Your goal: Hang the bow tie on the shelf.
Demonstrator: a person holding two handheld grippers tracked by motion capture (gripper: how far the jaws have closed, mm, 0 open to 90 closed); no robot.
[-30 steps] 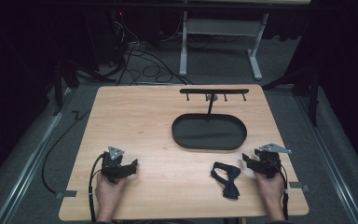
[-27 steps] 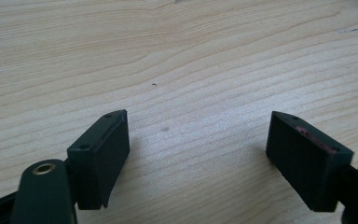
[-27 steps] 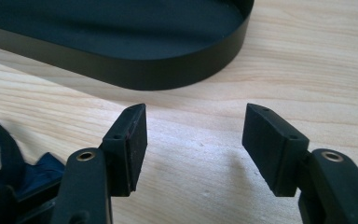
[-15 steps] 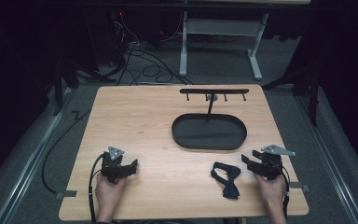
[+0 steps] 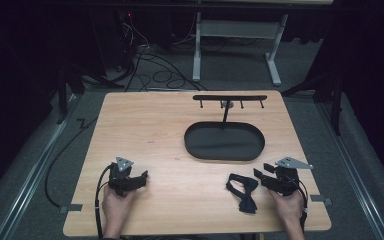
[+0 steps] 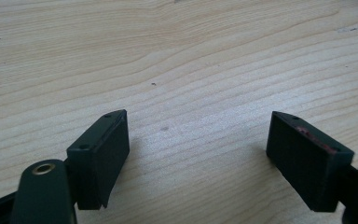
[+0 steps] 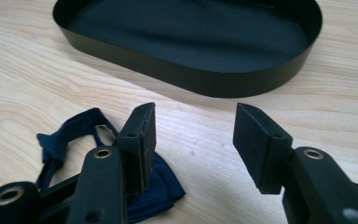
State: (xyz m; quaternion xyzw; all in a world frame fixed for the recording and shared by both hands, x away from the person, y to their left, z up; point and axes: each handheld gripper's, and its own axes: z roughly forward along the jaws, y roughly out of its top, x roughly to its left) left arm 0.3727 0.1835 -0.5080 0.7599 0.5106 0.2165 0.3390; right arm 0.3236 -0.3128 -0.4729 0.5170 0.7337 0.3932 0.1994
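Compared with the earlier pictures from the high view, the right gripper (image 5: pixel 263 174) sits a little nearer to the dark bow tie (image 5: pixel 244 190); its jaws have just been closing, and they are narrower than before, but nothing is between them; the left gripper (image 5: pixel 141 178) is in the same place near the left front part of the table (image 5: pixel 145 130), and its jaws are spread as before; the bow tie, the black oval tray (image 5: pixel 224 141) and the black hook rack (image 5: pixel 229 99) behind the tray lie as they did.

In the right gripper view the jaws are apart, with only bare wood in the gap between them; the bow tie (image 7: pixel 72 135) lies flat on the table to the left of the gap, outside it; one part of the cloth goes under the left jaw of this gripper, so that the jaw stands over it, and I cannot tell if it touches the cloth; the right jaw is clear of the bow tie; the tray (image 7: pixel 186 42) lies further ahead of the jaws, apart from them.

In the left gripper view the jaws stand wide apart over the bare table (image 6: pixel 177 60); in the high view the bow tie is well apart from this gripper, on the right half of the table, just beside the right gripper and in front of the tray.
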